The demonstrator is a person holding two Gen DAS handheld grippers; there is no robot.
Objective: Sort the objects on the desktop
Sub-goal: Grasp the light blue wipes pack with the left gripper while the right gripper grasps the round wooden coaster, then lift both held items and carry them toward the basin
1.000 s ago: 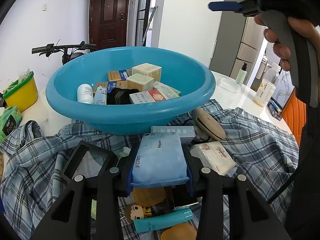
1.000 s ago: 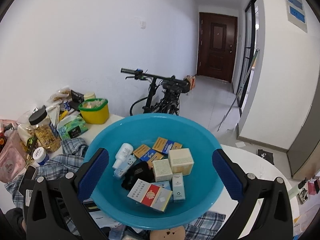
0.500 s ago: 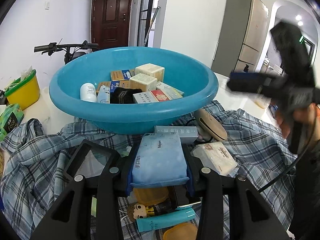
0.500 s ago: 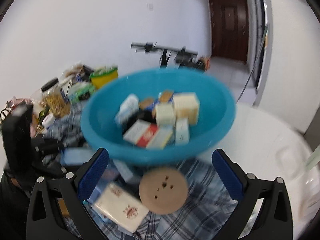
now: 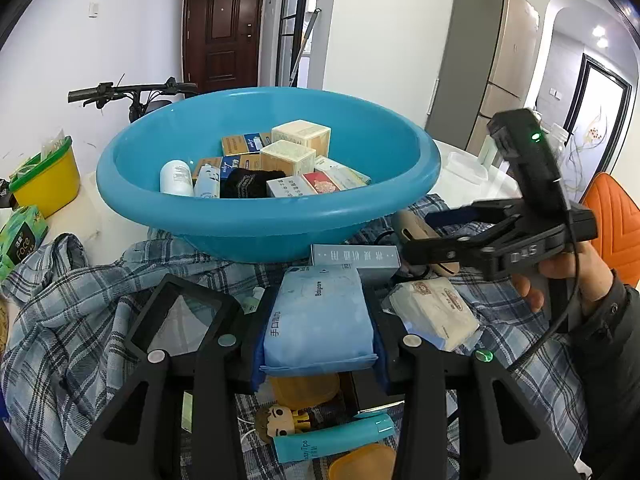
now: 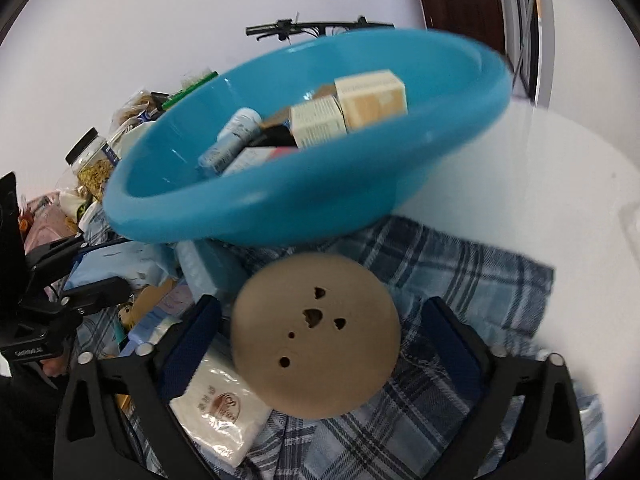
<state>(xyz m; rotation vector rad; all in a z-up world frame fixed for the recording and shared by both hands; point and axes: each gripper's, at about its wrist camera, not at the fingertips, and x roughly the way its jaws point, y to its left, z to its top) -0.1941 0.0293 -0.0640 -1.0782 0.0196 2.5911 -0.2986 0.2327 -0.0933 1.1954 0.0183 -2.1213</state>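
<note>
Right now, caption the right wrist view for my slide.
Right gripper closing around a tan disc before the blue basin.

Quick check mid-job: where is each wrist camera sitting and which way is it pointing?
Left wrist: on the left gripper, looking forward and down at the blue wipes pack clamped in its jaws, with the blue basin behind; a hand holds the right gripper at right.
Right wrist: on the right gripper, angled down at the tan round disc between its closing jaws.
Shared: basin, white tissue pack, plaid cloth.
</note>
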